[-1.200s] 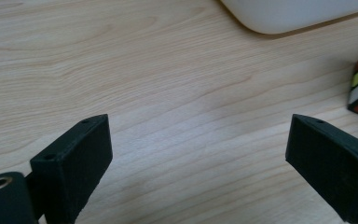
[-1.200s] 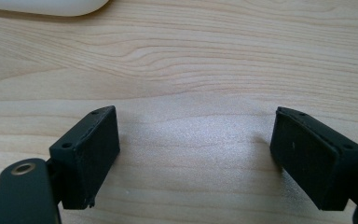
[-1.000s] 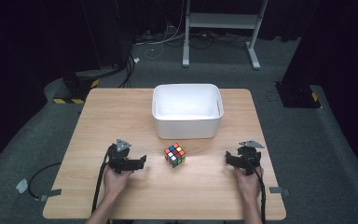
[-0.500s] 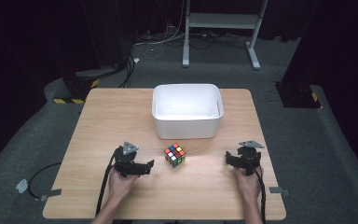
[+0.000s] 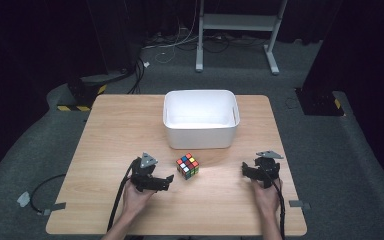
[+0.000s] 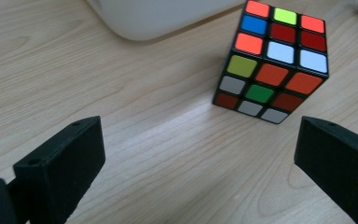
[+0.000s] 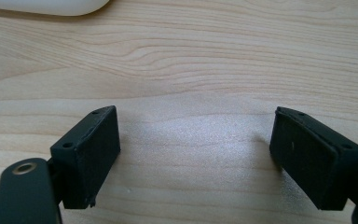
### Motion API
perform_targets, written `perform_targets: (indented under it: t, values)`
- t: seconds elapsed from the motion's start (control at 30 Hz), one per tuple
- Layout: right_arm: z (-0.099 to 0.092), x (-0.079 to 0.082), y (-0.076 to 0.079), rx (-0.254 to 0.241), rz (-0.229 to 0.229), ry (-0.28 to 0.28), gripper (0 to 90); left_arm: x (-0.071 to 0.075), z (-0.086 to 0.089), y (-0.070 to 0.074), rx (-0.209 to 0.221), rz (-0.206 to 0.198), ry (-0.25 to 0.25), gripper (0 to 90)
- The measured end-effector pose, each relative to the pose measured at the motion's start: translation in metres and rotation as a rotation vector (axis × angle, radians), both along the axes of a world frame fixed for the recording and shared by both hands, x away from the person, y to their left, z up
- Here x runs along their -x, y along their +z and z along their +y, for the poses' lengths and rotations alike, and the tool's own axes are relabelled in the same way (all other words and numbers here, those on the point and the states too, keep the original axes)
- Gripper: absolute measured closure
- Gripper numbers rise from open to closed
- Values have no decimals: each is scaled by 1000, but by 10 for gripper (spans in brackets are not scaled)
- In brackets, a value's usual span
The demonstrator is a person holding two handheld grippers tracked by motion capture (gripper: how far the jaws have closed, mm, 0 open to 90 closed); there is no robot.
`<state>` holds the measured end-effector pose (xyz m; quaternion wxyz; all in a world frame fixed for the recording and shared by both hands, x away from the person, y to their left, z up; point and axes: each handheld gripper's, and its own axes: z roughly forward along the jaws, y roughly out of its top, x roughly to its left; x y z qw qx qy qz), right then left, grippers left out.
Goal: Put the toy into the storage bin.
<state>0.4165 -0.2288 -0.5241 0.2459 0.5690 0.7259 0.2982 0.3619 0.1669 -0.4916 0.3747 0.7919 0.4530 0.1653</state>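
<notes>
A scrambled colour cube (image 5: 187,165) stands on the wooden table (image 5: 120,130), just in front of the white bin (image 5: 200,135). My left gripper (image 5: 166,181) lies low on the table to the cube's left, jaws pointing right at it. Its jaws have just been opening and now stand open, with nothing between them. In the left gripper view the cube (image 6: 275,60) sits ahead and to the right of the left gripper (image 6: 200,154), a short gap away. My right gripper (image 5: 245,171) rests to the cube's right; in its own view the right gripper (image 7: 196,149) is open over bare wood.
The bin's rounded base shows as a white curve (image 6: 158,18) at the top of the left gripper view and a bin corner (image 7: 46,5) at the top left of the right gripper view. Cables trail off the near table edge. Dark floor surrounds the table.
My left gripper has slid to the right, closer to the cube. The right gripper, the cube and the bin have not moved.
</notes>
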Motion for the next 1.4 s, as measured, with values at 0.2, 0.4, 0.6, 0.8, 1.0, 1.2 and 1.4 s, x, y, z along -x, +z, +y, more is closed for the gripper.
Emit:
perform_targets:
  t: [0.2,0.4,0.6,0.8,1.0,1.2,1.4]
  values:
    - [0,0,0,0,0,0,159,1,-13,5,-8,-16,-37,24]
    - [0,0,0,0,0,0,159,-6,-24,5,-26,-9,-72,27]
    - [0,0,0,0,0,0,159,-13,-36,8,-13,-21,-104,33]
    - [0,0,0,-1,0,0,159,-23,-44,6,-5,-12,-113,54]
    - [0,0,0,-1,1,-1,159,-29,-54,4,-8,-14,-127,79]
    - [0,0,0,0,1,0,159,-36,-61,0,8,4,-132,114]
    - [0,0,0,0,1,0,159,-41,-67,-4,15,12,-142,158]
